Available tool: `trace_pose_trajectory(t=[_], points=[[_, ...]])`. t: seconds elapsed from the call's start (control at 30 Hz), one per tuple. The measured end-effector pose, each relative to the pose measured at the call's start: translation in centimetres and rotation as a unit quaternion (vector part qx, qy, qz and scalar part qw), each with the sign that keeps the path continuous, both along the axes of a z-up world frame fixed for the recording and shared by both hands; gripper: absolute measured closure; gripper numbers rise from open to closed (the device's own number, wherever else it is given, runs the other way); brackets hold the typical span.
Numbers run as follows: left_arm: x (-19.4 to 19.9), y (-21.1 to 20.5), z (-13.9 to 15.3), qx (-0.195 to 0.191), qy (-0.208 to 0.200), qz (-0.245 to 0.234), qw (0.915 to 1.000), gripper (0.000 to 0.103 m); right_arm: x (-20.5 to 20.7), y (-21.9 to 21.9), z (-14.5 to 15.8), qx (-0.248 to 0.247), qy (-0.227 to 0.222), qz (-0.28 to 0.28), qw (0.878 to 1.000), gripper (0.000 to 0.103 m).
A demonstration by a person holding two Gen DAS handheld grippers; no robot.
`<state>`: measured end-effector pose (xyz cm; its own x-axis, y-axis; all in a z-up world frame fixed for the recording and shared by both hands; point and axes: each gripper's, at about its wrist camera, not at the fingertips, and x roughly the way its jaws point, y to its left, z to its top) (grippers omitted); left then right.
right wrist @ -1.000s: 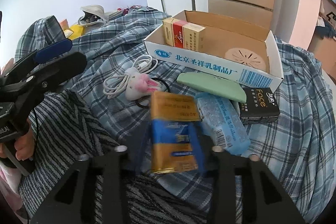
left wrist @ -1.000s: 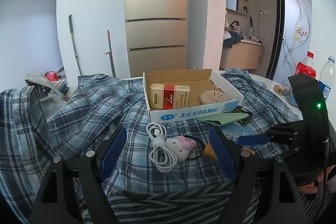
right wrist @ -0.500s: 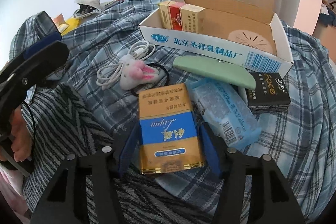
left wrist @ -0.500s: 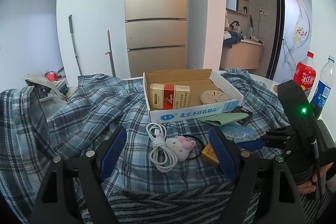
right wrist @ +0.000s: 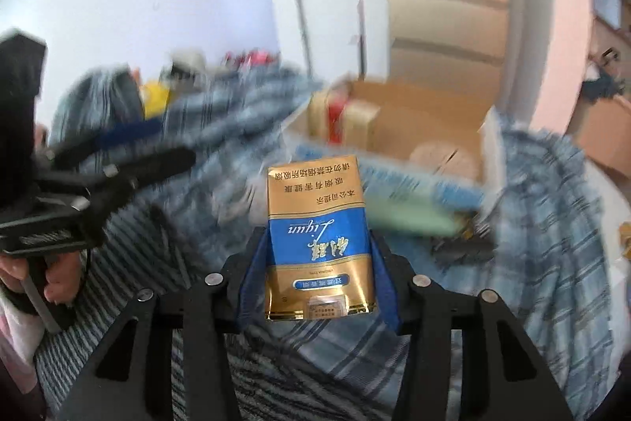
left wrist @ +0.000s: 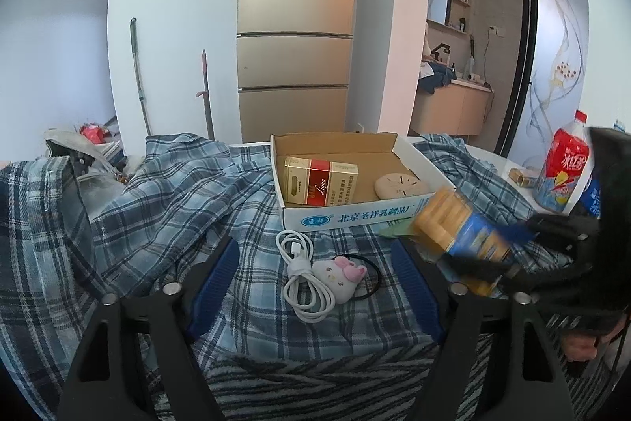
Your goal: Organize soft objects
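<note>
Right wrist view shows the gold-and-blue cigarette pack (right wrist: 319, 243) at the centre of the frame, clamped between the blue pads of the right gripper (right wrist: 317, 279), whose jaws have just been closing onto its two long sides; the pack is held clear of the plaid cloth (right wrist: 552, 231). In the left wrist view the same pack (left wrist: 461, 231) is seen at the right, tilted, just in front of the near right corner of the cardboard box (left wrist: 355, 216). The step in hand is judged to be a carry into that box, and it would be done well if the pack were kept level, lifted over the white front wall, and set down in the bare floor between the red-and-gold cigarette carton (left wrist: 321, 182) and the round beige disc (left wrist: 398, 184). The soft pack should not be squeezed harder. The left gripper (left wrist: 315, 263) is held fairly wide and empty, low in the frame, over the coiled white cable (left wrist: 303, 275) and the pink-eared plush charm (left wrist: 343, 275). A green case (right wrist: 410, 216) lies below the box front, and a red drink bottle (left wrist: 564, 168) stands at the right edge, well off the path.
</note>
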<state>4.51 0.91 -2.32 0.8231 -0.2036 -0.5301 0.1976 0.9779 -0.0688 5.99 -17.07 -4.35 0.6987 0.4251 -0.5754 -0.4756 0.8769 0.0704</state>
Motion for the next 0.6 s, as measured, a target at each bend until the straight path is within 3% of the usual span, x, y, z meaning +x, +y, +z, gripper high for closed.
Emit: trace_pose_trajectory(t=[0.03, 0.07, 0.23, 0.4, 0.6], points=[[0.1, 0.1, 0.1, 0.001, 0.004, 0.003, 1.0, 0.04, -0.4, -0.4, 0.6, 0.005, -0.021, -0.008, 1.0, 0.054], [0.3, 0.2, 0.1, 0.001, 0.011, 0.005, 0.9999, 0.043, -0.8, -0.8, 1.2, 0.01, -0.042, -0.016, 0.999, 0.054], [1.2, -0.2, 0.4, 0.023, 0.026, -0.003, 0.9994, 0.053, -1.4, -1.9, 2.7, 0.016, -0.096, -0.064, 0.993, 0.054], [2.7, -2.1, 0.6, 0.056, 0.043, -0.036, 0.9969, 0.055, -0.6, -3.6, 3.7, 0.028, -0.098, -0.108, 0.989, 0.054], [4.7, -5.3, 0.4, 0.021, 0.071, -0.086, 0.9936, 0.055, 0.5, -6.8, 5.1, 0.034, -0.105, -0.179, 0.978, 0.054]])
